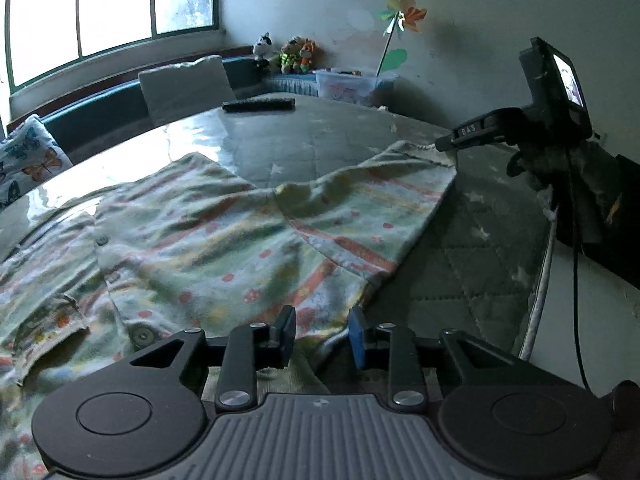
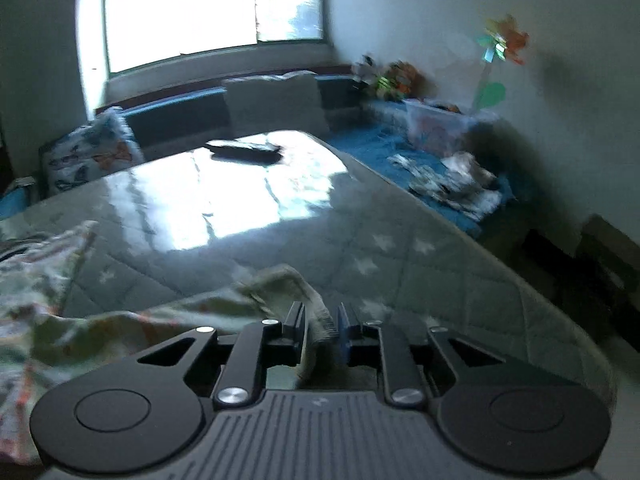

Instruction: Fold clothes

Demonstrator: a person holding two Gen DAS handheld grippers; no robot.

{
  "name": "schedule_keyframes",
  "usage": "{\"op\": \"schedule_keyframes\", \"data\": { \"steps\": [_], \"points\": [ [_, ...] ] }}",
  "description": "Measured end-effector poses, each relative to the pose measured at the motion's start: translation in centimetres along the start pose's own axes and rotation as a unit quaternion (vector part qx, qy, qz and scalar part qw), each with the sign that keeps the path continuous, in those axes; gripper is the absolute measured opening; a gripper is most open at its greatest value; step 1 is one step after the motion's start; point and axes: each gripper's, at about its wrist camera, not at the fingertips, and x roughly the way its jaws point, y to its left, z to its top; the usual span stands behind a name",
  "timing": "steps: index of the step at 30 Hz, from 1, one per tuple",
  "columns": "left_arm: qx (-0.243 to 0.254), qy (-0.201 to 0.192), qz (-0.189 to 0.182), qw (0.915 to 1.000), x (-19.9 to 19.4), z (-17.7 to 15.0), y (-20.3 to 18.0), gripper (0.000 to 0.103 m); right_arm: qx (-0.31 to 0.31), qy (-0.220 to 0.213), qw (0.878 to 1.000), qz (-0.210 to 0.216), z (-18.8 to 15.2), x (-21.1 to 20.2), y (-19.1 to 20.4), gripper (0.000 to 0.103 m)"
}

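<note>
The left gripper is hovering with jaws narrowly parted over the striped shirt's near hem, cloth lying between them. At two o'clock, the right gripper is pinching the sleeve cuff. Farther off, a remote is lying on the table.

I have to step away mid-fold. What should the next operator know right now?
Right gripper: jaws shut on the sleeve cuff of the striped pyjama top.
Left gripper: jaws partly closed over the top's hem; whether they pinch it is unclear.
The top lies spread, wrinkled, on the quilted table.
Done: sleeve gripped.
Left: fold the sleeve in, then the body.
</note>
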Motion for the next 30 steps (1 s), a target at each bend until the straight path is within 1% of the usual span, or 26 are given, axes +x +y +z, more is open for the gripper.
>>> {"op": "schedule_keyframes", "data": {
  "steps": [3,6,9,12,14,17,19,21,24,30],
  "points": [
    [-0.007,-0.003,0.005,1.0,0.2,0.4,0.3,0.032,-0.027,-0.003,0.998,0.054,1.2,-0.6,2.0,0.018],
    [-0.015,0.004,0.007,0.9999,1.0,0.6,0.6,0.032,-0.058,0.006,0.991,0.119,2.0,-0.7,5.0,0.018],
    [-0.01,0.009,0.006,0.9999,1.6,0.3,0.4,0.033,-0.101,0.016,0.977,0.189,2.4,-0.7,9.0,0.019],
    [-0.01,0.007,-0.001,0.9999,1.5,0.2,0.4,0.033,-0.144,0.026,0.961,0.237,2.6,-0.4,13.2,0.025],
    [-0.012,0.007,-0.003,0.9999,1.6,0.2,0.5,0.033,-0.172,0.033,0.951,0.255,2.6,0.0,15.7,0.028],
    [-0.014,0.007,-0.005,0.9999,1.5,0.2,0.5,0.033,-0.218,0.051,0.936,0.271,2.2,1.5,19.3,0.028],
    [-0.016,0.006,-0.008,0.9998,1.5,0.2,0.6,0.033,-0.241,0.062,0.931,0.269,1.8,2.6,20.8,0.028],
    [-0.018,0.005,-0.011,0.9998,1.5,0.1,0.6,0.033,-0.254,0.071,0.928,0.263,1.6,3.7,21.6,0.028],
    [-0.021,0.003,-0.016,0.9997,1.5,0.1,0.7,0.034,-0.265,0.066,0.928,0.253,1.6,5.3,22.3,0.027],
    [-0.024,0.002,-0.023,0.9994,1.4,0.0,0.9,0.034,-0.239,0.071,0.935,0.251,3.7,8.6,23.0,0.025]
  ]
}}
